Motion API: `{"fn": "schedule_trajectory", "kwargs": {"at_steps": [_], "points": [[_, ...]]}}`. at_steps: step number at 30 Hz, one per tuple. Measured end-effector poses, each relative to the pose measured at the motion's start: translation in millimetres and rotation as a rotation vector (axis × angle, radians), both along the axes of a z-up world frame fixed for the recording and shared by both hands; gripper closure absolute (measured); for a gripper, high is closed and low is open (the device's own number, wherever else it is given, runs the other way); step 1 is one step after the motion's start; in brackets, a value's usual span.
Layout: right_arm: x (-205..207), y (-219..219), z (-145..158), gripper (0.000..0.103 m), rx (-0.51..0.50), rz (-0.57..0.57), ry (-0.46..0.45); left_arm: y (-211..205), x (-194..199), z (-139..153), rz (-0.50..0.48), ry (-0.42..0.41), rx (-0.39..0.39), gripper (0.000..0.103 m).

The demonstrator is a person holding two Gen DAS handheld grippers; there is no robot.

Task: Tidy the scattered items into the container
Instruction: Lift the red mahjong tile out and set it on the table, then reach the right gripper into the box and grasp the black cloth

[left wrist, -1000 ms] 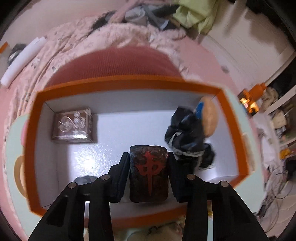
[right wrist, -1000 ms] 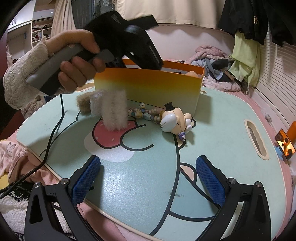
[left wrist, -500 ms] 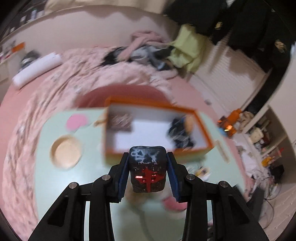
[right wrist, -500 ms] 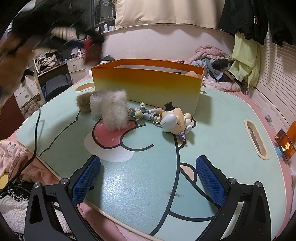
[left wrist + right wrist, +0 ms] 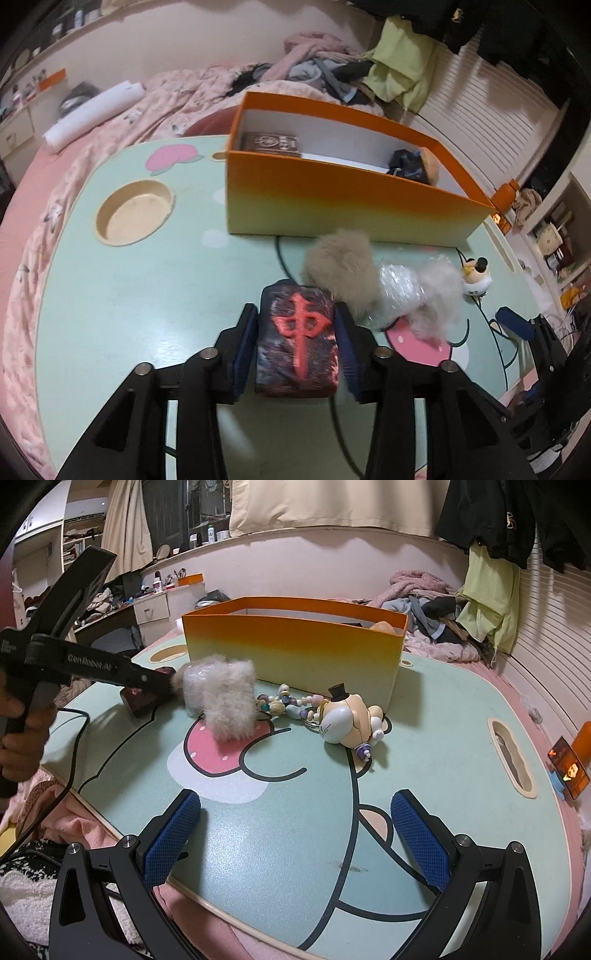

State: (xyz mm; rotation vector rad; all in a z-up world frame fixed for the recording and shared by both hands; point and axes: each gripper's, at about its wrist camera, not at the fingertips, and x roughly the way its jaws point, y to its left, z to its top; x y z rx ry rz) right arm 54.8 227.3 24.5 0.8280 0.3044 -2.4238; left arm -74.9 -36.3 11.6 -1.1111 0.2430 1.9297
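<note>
My left gripper (image 5: 297,325) is shut on a dark block with a red character (image 5: 297,339), low over the table just left of a fluffy beige-and-white item (image 5: 373,291). It shows in the right wrist view (image 5: 147,690) beside the fluffy item (image 5: 225,705). The orange box (image 5: 343,192) stands behind, holding a brown booklet (image 5: 271,141) and a black bundle (image 5: 410,166). My right gripper (image 5: 295,834) is open and empty above the near table edge. A bead string (image 5: 291,705) and a duck toy (image 5: 347,720) lie in front of the box (image 5: 295,653).
The mint-green cartoon table (image 5: 122,295) has a round cup recess (image 5: 135,212) at left and a slot (image 5: 511,757) at right. A bed with clothes (image 5: 314,70) lies behind. A cable (image 5: 70,760) hangs over the left table edge.
My left gripper, still holding the block, has moved from above the box interior back and down to the table beside the fluffy item. The right gripper has not moved.
</note>
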Motion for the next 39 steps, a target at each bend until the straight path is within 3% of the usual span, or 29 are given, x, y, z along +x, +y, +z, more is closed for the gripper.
{"fn": "schedule_trajectory", "kwargs": {"at_steps": [2,5,9,13,16,21,39], "points": [[0.0,0.0,-0.1,0.000,0.000,0.001,0.000,-3.1,-0.2,1.6,0.004,-0.002,0.023,0.036],[0.1,0.0,-0.1,0.000,0.000,0.002,0.000,-24.9,-3.9,9.5,0.045,-0.013,0.103,0.026],[0.0,0.0,-0.1,0.000,0.000,0.005,-0.001,-50.2,-0.8,5.3,0.116,-0.001,0.119,0.013],[0.2,0.1,-0.2,0.000,0.000,0.006,-0.001,-51.9,17.1,-8.2,0.093,0.040,0.067,0.012],[0.2,0.1,-0.1,0.000,0.001,0.008,0.000,-43.3,33.6,-11.4,0.076,0.128,0.029,0.012],[0.0,0.5,0.1,0.000,0.000,0.009,-0.002,-25.9,56.7,-19.9,0.061,0.276,-0.024,0.000],[0.2,1.9,2.7,0.001,0.023,0.004,-0.010,-25.9,54.2,-21.7,0.024,0.270,0.013,0.000]]}}
